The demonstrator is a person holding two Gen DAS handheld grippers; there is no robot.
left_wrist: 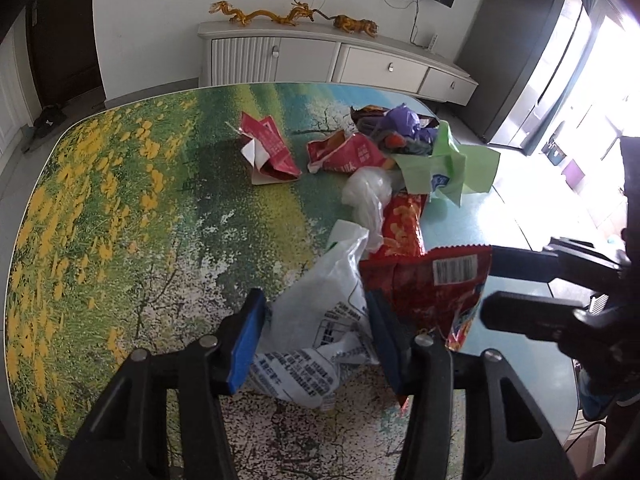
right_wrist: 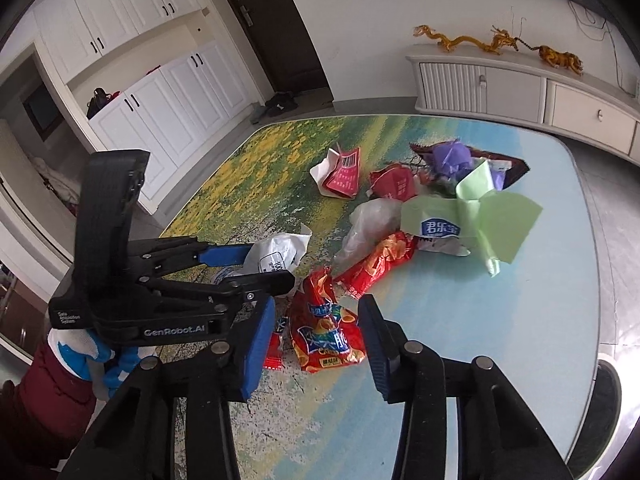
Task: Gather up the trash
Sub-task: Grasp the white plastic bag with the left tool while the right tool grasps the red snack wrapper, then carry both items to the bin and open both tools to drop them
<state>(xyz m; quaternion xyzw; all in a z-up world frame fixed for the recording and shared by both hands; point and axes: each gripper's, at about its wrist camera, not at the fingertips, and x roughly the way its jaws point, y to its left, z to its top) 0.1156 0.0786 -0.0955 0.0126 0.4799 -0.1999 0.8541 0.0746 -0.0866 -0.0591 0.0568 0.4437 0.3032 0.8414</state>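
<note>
Nearest us, our left gripper stands spread around a crumpled white printed plastic bag without pinching it. Our right gripper, also spread, brackets a red glossy crisp packet. Beyond lies the remaining trash heap on the landscape-printed table. Closing on thin film risks slipping; the two tools could collide.

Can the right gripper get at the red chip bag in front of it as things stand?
Probably yes: the right gripper is open, the red chip bag lies between its fingers, uncovered. The left gripper works beside it on the white wrapper.
</note>
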